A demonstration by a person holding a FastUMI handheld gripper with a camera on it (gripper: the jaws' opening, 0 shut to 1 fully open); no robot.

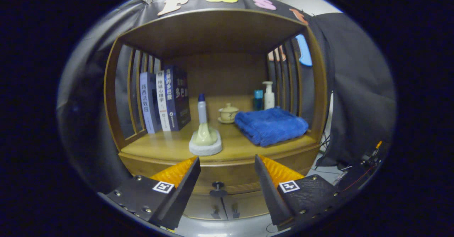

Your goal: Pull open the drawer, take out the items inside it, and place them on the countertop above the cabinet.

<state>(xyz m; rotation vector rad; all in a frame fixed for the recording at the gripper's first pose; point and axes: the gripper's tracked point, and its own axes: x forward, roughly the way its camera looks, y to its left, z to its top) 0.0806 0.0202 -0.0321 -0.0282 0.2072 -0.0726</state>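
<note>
Drawer [227, 180] closed, its dark knob [218, 186] visible between the fingers; gripper [227, 167] spread wide, holding and touching nothing

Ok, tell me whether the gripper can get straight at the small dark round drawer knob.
Probably yes: the gripper is open, and the small dark round drawer knob sits beyond its fingers with nothing between them.

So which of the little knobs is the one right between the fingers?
The drawer knob, standing alone between the open gripper fingers. The two cabinet door handles sit lower, side by side.
</note>
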